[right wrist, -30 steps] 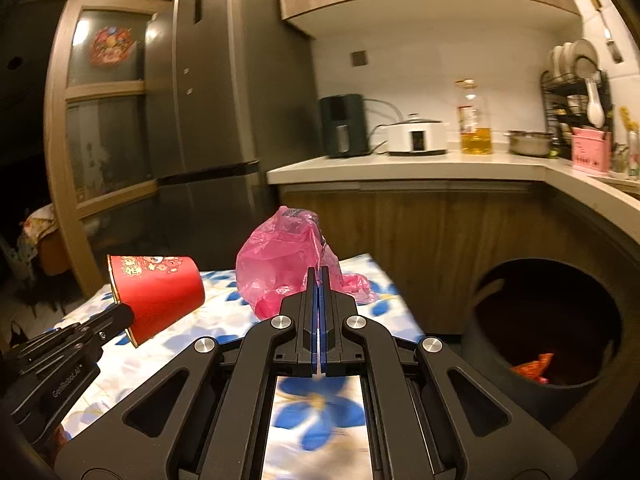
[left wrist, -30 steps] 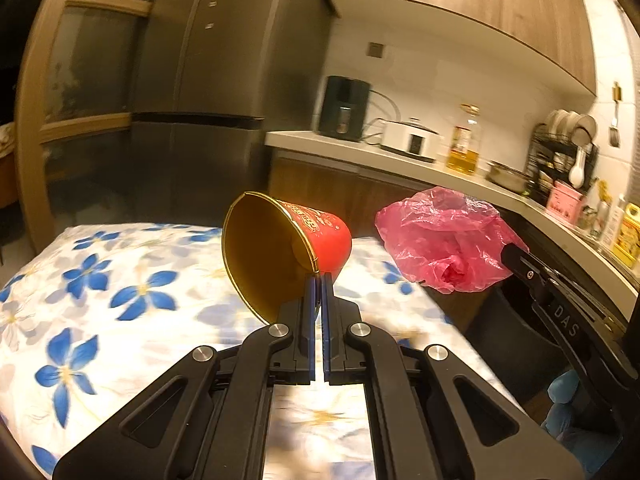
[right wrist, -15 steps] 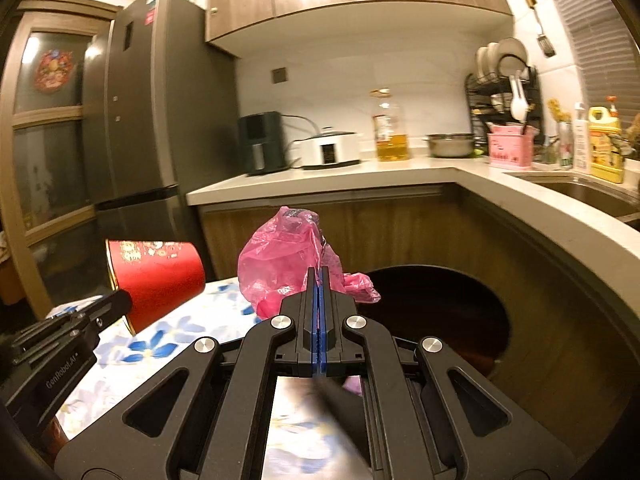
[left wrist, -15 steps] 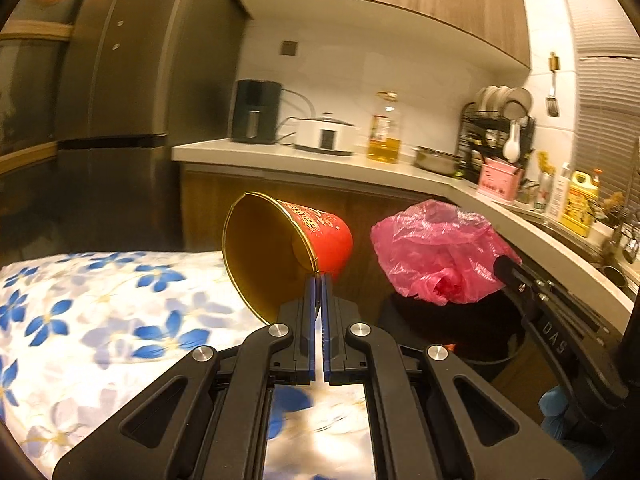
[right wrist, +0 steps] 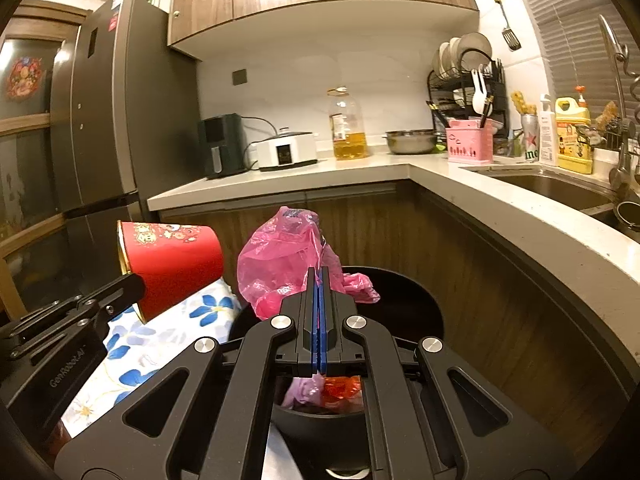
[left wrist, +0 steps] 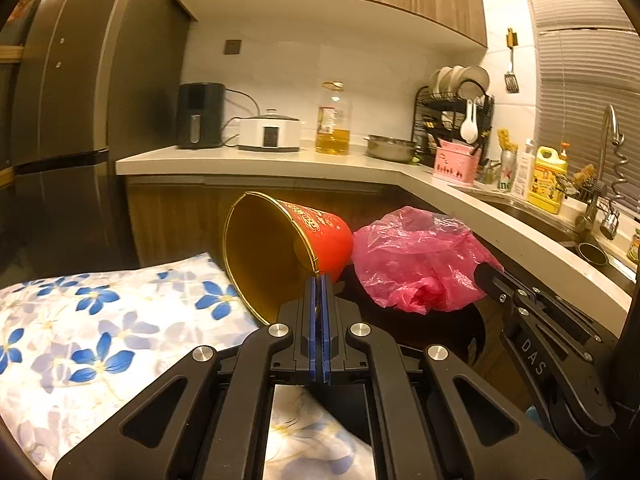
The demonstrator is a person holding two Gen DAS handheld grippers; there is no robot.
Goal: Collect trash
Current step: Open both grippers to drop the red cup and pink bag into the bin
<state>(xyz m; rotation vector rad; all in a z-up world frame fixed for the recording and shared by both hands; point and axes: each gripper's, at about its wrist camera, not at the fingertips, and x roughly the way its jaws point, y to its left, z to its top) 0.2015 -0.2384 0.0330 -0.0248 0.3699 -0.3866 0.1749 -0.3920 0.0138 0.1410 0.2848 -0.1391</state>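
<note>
My left gripper (left wrist: 319,280) is shut on the rim of a red paper cup (left wrist: 280,248) with a gold inside, held on its side over the edge of the flowered table. The cup also shows in the right wrist view (right wrist: 172,264). My right gripper (right wrist: 319,276) is shut on a crumpled pink plastic bag (right wrist: 284,256) and holds it above a black round trash bin (right wrist: 404,300). The bag also shows in the left wrist view (left wrist: 416,260), right of the cup. Orange and pink trash (right wrist: 340,388) lies inside the bin.
The table with a blue-flowered cloth (left wrist: 100,320) is at the left. A kitchen counter (right wrist: 500,200) curves around the bin, with wooden cabinet fronts (right wrist: 480,280) behind it. A grey fridge (right wrist: 112,120) stands at the left. The sink (right wrist: 560,184) is at the right.
Both grippers have swung right, away from the table toward the bin, with the cup and the bag in them. The bag now hangs over the bin's opening.
</note>
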